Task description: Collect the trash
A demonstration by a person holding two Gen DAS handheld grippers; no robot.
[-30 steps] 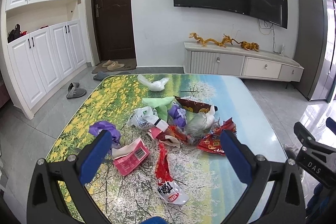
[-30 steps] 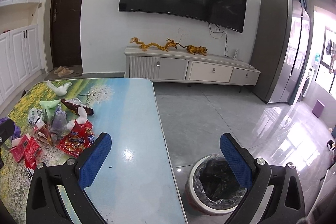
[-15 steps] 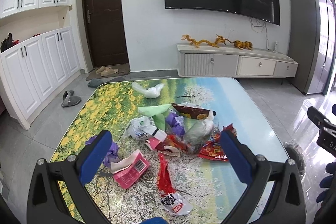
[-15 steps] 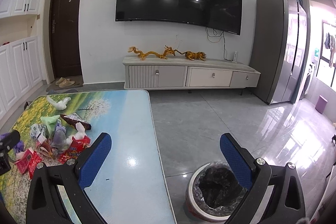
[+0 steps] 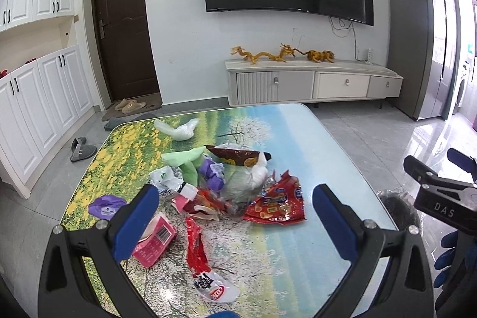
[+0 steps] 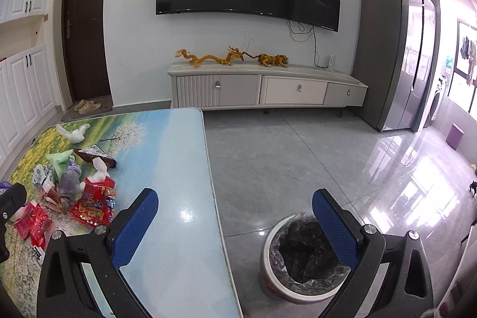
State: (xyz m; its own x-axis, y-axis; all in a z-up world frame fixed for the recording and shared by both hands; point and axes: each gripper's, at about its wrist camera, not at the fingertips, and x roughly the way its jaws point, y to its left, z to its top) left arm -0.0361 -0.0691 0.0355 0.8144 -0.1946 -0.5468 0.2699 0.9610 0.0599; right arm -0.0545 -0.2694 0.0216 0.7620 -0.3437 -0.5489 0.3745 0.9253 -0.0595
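Observation:
A pile of trash [image 5: 226, 187] lies on the picture-printed table [image 5: 304, 145]: a red snack bag [image 5: 277, 203], a pink carton [image 5: 155, 240], a long red wrapper [image 5: 198, 252], a purple bag [image 5: 105, 206], green and white bags, a brown wrapper [image 5: 238, 155]. My left gripper [image 5: 235, 225] is open and empty, hovering above the near side of the pile. My right gripper [image 6: 235, 225] is open and empty, held over the table's right edge, and shows in the left wrist view [image 5: 441, 192]. A round bin [image 6: 304, 258] with a black liner stands on the floor just right of the table.
A white TV cabinet [image 6: 268, 88] with golden dragon figures stands against the far wall under a large TV. A tall grey fridge [image 6: 393, 49] is at the right. White cupboards [image 5: 38, 97], a dark door and slippers [image 5: 82, 149] are at the left. The floor is glossy grey tile.
Both grippers have drifted rightward and slightly back; the trash pile sits further left in both views. Nothing was grasped; both stay open.

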